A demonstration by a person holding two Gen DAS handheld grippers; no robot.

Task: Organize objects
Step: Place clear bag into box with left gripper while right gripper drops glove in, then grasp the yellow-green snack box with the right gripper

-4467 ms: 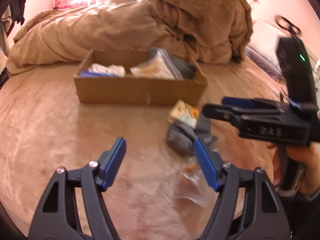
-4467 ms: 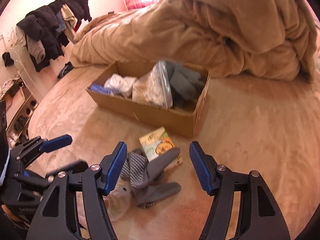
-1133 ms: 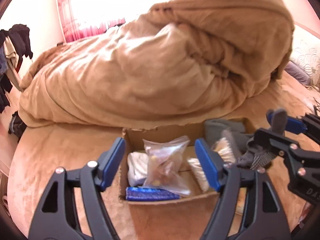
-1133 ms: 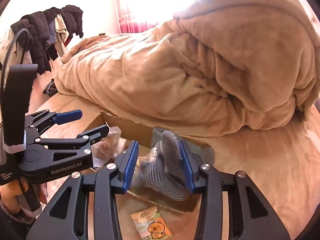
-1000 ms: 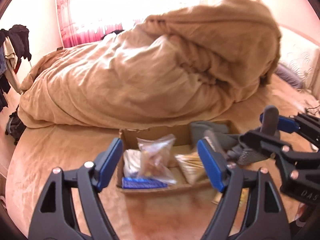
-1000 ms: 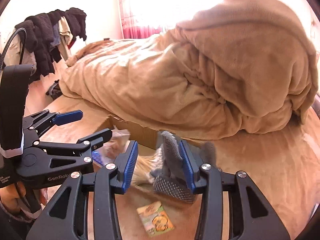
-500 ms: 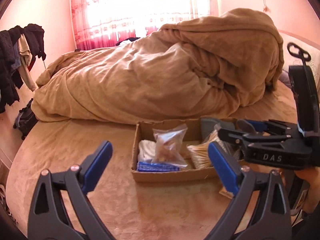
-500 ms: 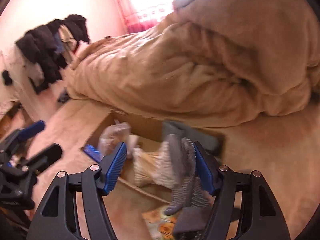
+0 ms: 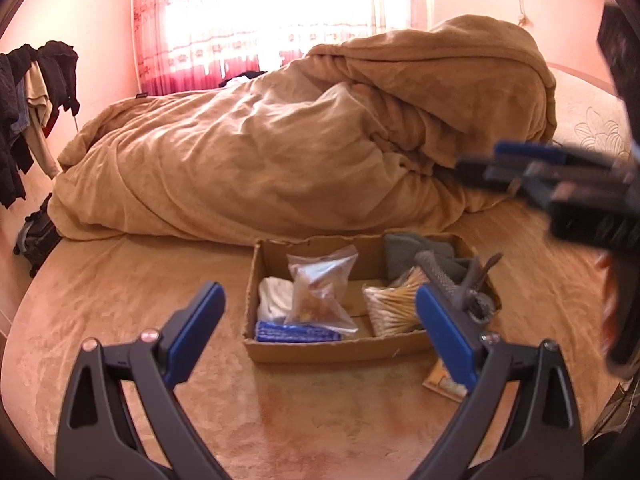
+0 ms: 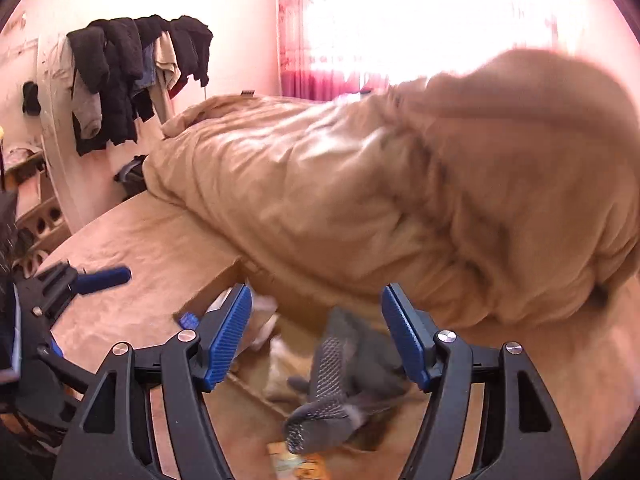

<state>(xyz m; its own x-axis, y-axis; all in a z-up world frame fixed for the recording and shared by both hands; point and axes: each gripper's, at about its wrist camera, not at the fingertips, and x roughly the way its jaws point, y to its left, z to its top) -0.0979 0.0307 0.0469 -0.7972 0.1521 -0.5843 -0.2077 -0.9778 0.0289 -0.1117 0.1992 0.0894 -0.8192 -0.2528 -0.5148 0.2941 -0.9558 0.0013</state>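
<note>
1. Two grippers are showing, and we are holding one in each hand over a bed (image 9: 132, 320) covered in tan plush.
2. We are keeping the left gripper (image 9: 316, 326) with its fingers (image 9: 196, 324) spread wide apart and nothing between them, hovering in front of a cardboard box (image 9: 332, 346) that is sitting on the bed.
3. We are seeing, inside the box from the left wrist view, a white cloth (image 9: 274, 294) at the left, a clear bag (image 9: 320, 292) of brownish bits leaning beside it, and a blue packet (image 9: 296, 332) lying along the front wall.
4. We are also seeing a bag of cotton swabs (image 9: 394, 306) right of centre and a dark grey cloth (image 9: 416, 250) in the back right corner.
5. We are holding the right gripper (image 10: 316, 338) above the box with its fingers (image 10: 228, 336) well apart and gripping nothing.
6. We are looking at a grey dotted glove (image 10: 340, 392) that is lying at the right end of the box, partly draped over its edge, apart from both blue pads.
7. We are noticing a small printed packet (image 9: 446, 380) lying on the bed just outside the box's right front corner.
8. We are seeing a heaped tan duvet (image 9: 300, 152) behind the box and dark clothes (image 10: 136, 68) hanging by the wall.
</note>
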